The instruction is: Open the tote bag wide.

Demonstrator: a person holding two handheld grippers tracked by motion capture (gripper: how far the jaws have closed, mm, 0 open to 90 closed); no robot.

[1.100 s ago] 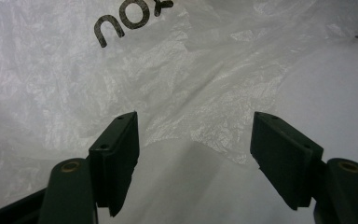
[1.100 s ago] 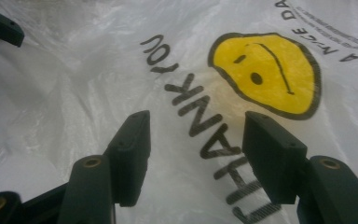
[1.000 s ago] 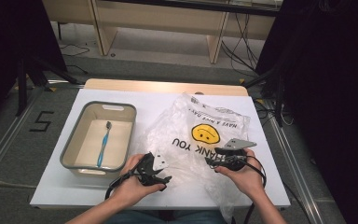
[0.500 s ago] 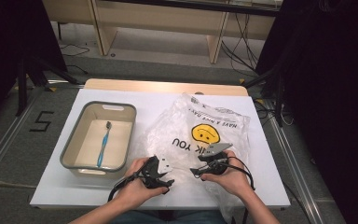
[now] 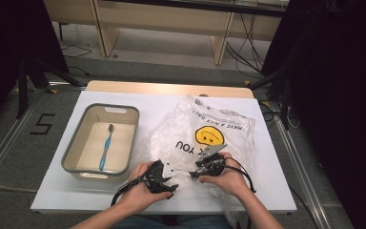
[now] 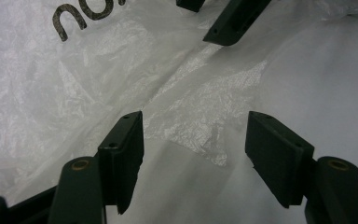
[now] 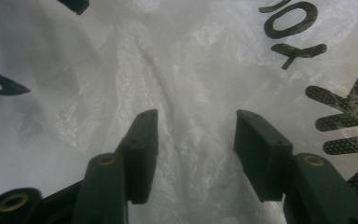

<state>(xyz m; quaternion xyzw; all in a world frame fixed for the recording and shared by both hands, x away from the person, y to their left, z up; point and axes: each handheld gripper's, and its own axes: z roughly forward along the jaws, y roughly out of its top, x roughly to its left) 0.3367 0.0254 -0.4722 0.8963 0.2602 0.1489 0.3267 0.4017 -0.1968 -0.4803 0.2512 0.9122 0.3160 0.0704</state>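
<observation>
A blue toothbrush (image 5: 106, 147) waits in the grey-rimmed tub (image 5: 71, 159) at the counter's (image 5: 276, 191) left. Beside it, the left claw (image 5: 167, 175) gapes over the plastic bag's (image 5: 228, 129) near edge, gripping nothing; the right claw (image 5: 196, 172), just narrowing, straddles unpinched film, likely to open the bag.

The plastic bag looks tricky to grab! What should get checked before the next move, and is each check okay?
1. Plastic bag lies flat on the table, within reach of both hands: ok.
2. Left tool open, the bag's thin edge under the gap between its jaws: ok.
3. Right tool has just been closing; its jaws stand apart over crinkled plastic and its pads do not press on it: ok, not gripping yet.
4. The two tools are near each other at the bag's near edge without touching: ok.
5. Whether a tool would catch one layer or both: cannot tell.
6. Toothbrush rests inside the bin, out of the way: ok.
</observation>
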